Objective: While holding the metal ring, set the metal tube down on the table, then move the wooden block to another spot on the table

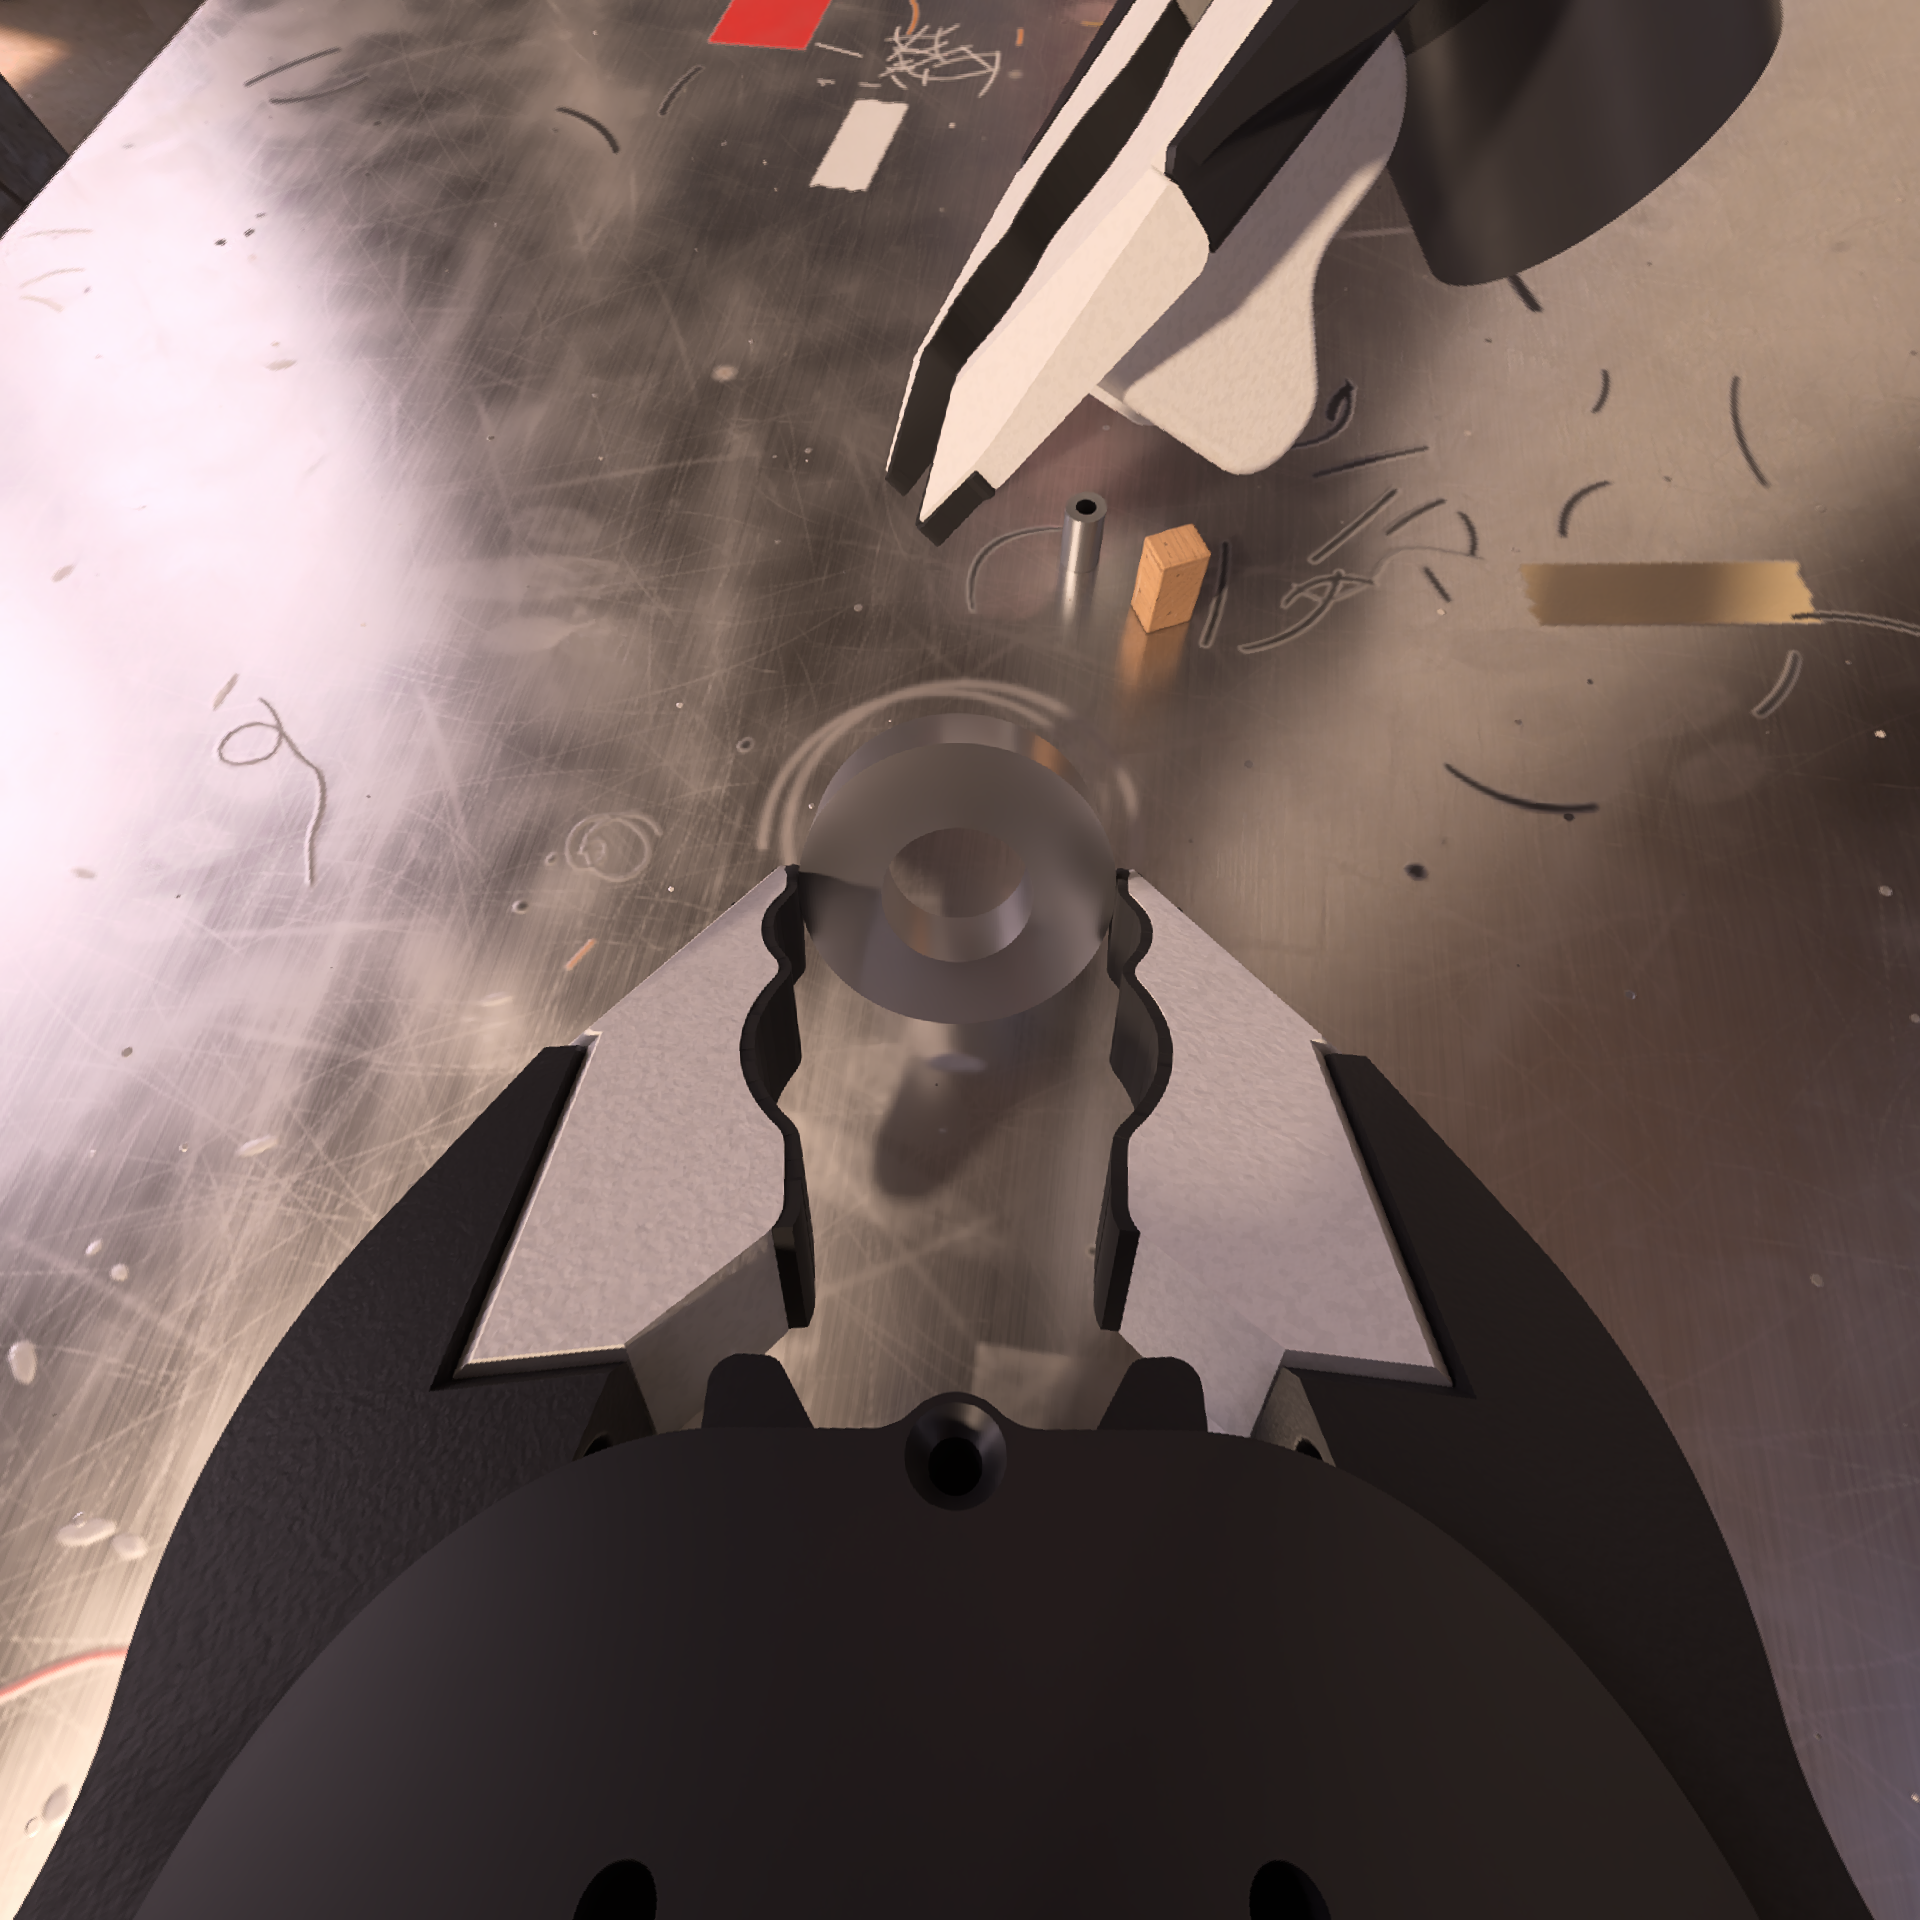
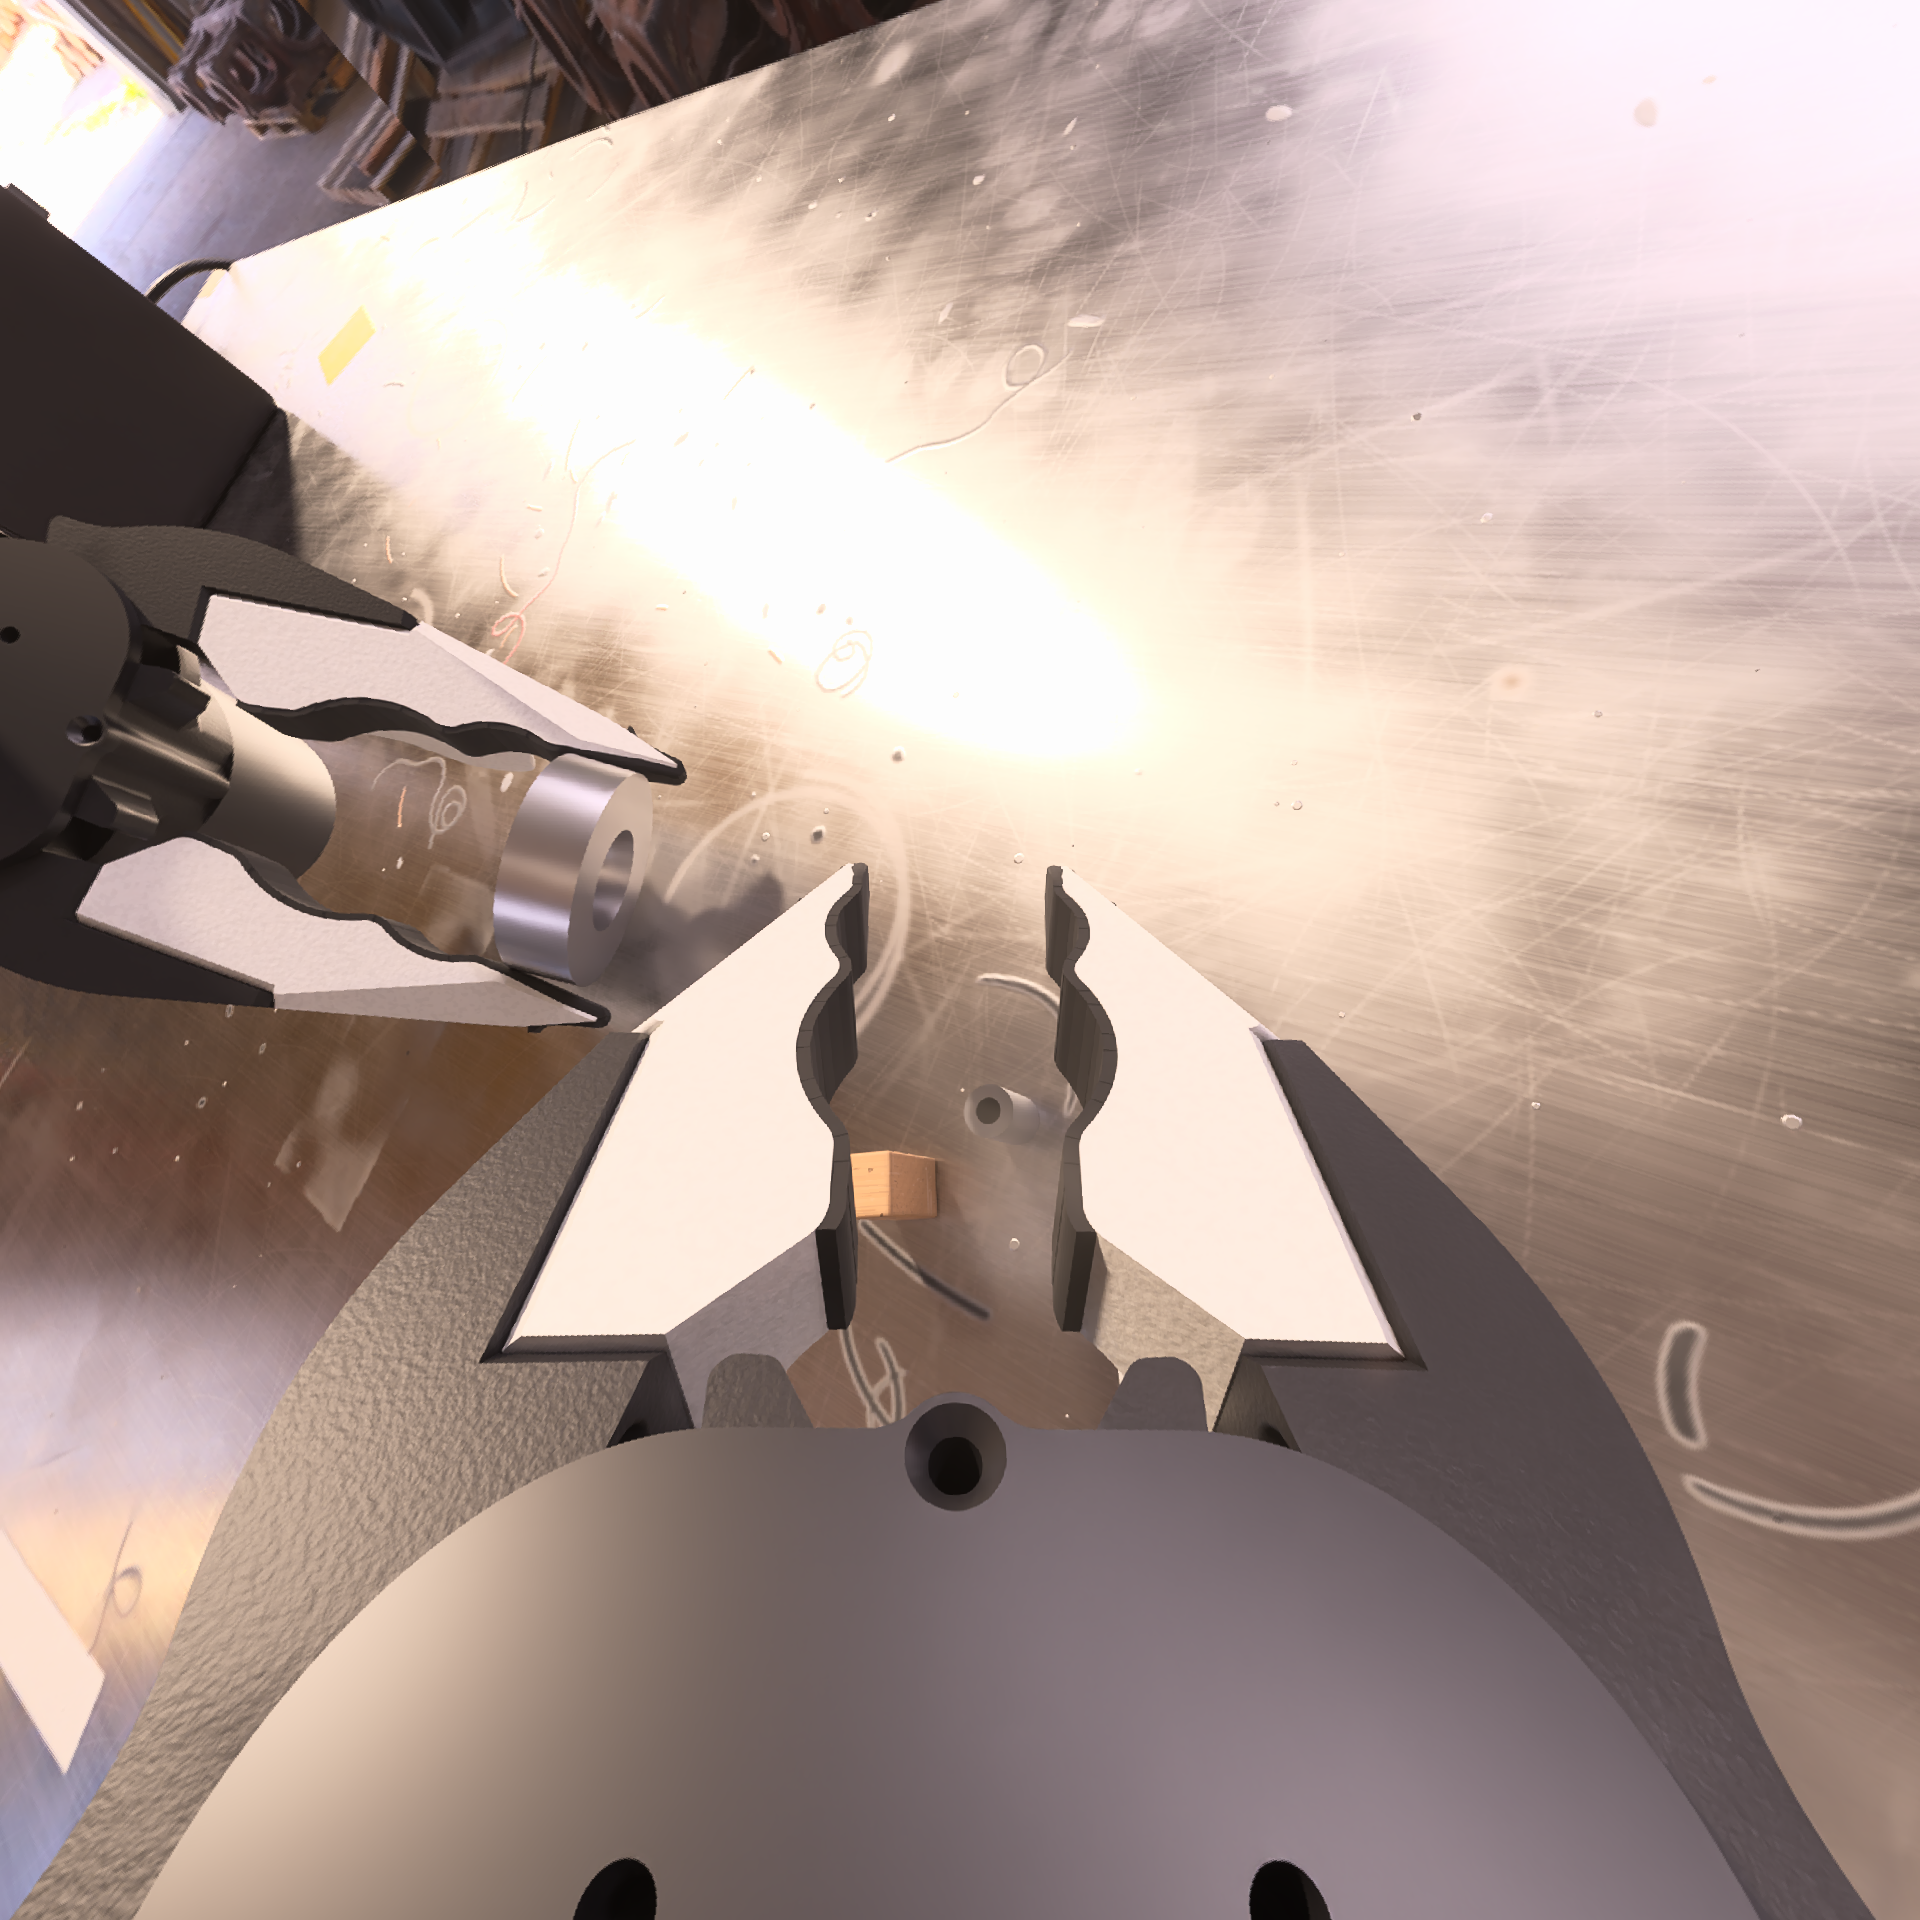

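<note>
While left view hides it, right gripper (image 2: 954,883) gapes

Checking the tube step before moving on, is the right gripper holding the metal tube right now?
No, the right gripper is open and empty, and the metal tube stands on the table beside the wooden block.

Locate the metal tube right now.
The metal tube stands upright on the table, just left of the wooden block in the left wrist view, below the open right gripper.
</note>
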You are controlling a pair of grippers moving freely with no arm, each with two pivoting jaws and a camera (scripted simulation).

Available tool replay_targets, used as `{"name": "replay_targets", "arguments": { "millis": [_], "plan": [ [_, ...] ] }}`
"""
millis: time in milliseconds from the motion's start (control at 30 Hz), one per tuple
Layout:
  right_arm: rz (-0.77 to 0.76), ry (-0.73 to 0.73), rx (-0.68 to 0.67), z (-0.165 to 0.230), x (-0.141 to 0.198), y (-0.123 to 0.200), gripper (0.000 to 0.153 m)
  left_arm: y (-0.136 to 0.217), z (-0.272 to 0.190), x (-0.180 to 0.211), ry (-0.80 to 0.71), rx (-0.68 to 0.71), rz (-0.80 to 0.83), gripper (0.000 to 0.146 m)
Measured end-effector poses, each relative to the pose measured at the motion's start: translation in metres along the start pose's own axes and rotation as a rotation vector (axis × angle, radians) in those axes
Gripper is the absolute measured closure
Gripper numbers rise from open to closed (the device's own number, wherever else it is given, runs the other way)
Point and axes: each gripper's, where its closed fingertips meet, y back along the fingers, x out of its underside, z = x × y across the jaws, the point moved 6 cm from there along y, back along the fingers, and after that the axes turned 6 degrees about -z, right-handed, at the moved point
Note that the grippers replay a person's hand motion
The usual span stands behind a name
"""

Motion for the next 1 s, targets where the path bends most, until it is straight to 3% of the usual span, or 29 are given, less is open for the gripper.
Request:
{"name": "replay_targets", "arguments": {
  "millis": [1000],
  "plan": [
    [-0.003, 0.005, -0.022, 0.0019, -0.0003, -0.0001, 0.119, -0.0004, -0.0003, 0.0, -0.002, 0.001, 0.003, 0.087]
  ]
}}
